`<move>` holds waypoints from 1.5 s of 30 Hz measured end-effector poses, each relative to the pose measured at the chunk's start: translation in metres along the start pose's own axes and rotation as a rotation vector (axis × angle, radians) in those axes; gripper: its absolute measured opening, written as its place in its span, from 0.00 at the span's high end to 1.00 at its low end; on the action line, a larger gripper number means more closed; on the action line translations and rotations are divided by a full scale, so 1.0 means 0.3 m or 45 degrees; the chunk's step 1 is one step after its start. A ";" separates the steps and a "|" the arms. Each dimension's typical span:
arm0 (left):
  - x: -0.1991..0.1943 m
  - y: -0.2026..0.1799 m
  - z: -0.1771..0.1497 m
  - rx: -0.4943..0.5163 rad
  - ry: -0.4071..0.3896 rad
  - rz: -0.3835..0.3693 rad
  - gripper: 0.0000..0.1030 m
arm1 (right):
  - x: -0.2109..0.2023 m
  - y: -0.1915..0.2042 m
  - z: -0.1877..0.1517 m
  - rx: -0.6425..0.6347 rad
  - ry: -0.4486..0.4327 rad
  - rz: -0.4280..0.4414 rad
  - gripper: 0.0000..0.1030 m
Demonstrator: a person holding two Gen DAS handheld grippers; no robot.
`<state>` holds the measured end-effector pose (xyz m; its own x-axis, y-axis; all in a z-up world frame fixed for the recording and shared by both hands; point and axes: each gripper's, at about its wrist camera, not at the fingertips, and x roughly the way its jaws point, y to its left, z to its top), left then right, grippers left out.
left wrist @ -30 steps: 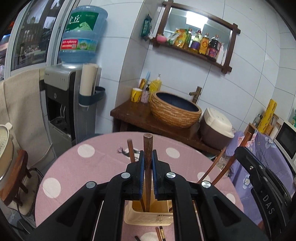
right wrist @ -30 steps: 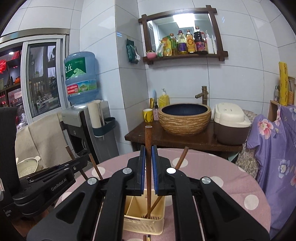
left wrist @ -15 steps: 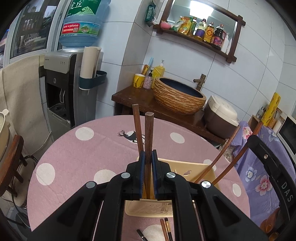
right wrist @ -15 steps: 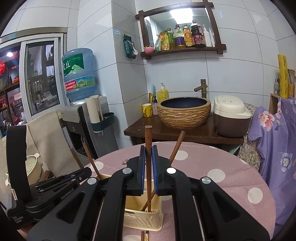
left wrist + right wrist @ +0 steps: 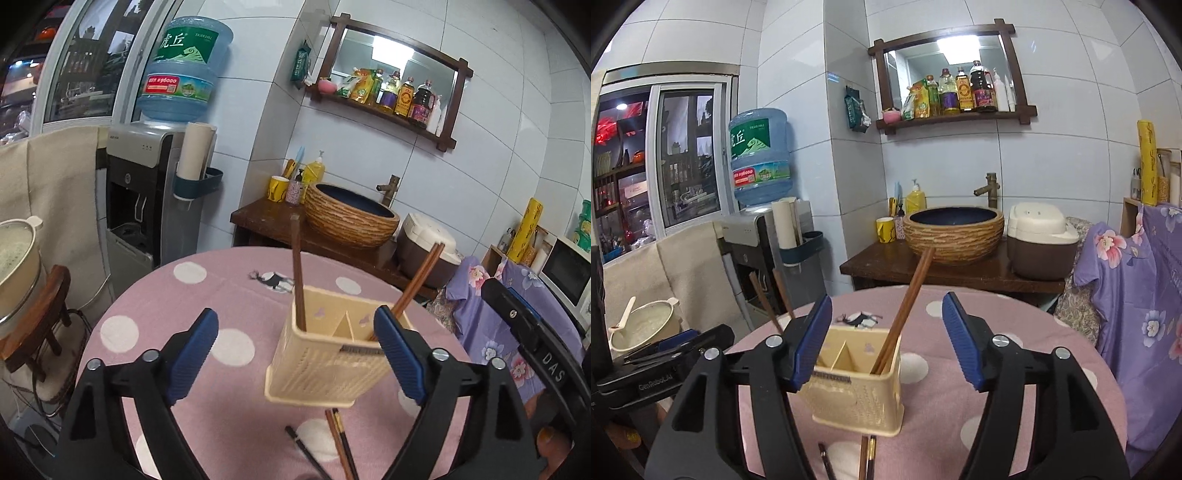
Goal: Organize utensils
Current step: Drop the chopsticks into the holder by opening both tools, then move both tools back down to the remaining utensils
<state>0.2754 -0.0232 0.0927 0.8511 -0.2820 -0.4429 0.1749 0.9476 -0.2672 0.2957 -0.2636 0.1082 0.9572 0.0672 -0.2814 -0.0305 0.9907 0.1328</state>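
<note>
The left tongs (image 5: 293, 354), jaws just opened wide and empty, hover before the cream utensil holder (image 5: 328, 362) on the pink bench (image 5: 147, 302), brown chopsticks (image 5: 297, 273) standing in its left compartment.

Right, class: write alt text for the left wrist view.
The left tool, jaws just opened with nothing between them, frames a cream utensil holder on a pink dotted table. Brown chopsticks stand in the holder; loose chopsticks lie in front.
</note>
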 end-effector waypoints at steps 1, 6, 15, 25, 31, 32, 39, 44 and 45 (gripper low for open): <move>-0.010 0.008 -0.015 0.000 0.008 0.002 0.14 | -0.016 -0.003 -0.015 -0.002 0.015 0.000 0.37; -0.056 0.045 -0.111 0.013 0.038 0.046 0.11 | -0.065 -0.012 -0.111 -0.006 0.103 0.008 0.32; -0.042 0.116 -0.276 -0.068 0.188 0.083 0.11 | -0.045 -0.041 -0.321 0.031 0.366 -0.013 0.32; -0.010 0.138 -0.412 -0.072 0.316 0.105 0.20 | -0.021 -0.063 -0.499 0.032 0.531 -0.037 0.32; 0.000 0.133 -0.448 -0.063 0.349 0.104 0.30 | 0.013 -0.065 -0.569 0.030 0.604 -0.033 0.38; 0.003 0.135 -0.454 -0.070 0.356 0.102 0.33 | 0.019 -0.066 -0.576 0.034 0.617 -0.028 0.39; 0.028 0.143 -0.478 -0.094 0.406 0.089 0.45 | 0.074 -0.059 -0.614 0.057 0.711 0.031 0.48; 0.029 0.142 -0.475 -0.095 0.410 0.087 0.48 | 0.136 -0.024 -0.612 0.028 0.755 0.049 0.58; 0.027 0.142 -0.474 -0.097 0.409 0.087 0.48 | 0.148 -0.020 -0.612 0.027 0.764 0.054 0.59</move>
<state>0.2194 -0.0063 -0.0442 0.6578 -0.2625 -0.7060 0.0746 0.9554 -0.2856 0.2856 -0.2448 -0.0796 0.6258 0.1677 -0.7617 -0.0531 0.9835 0.1729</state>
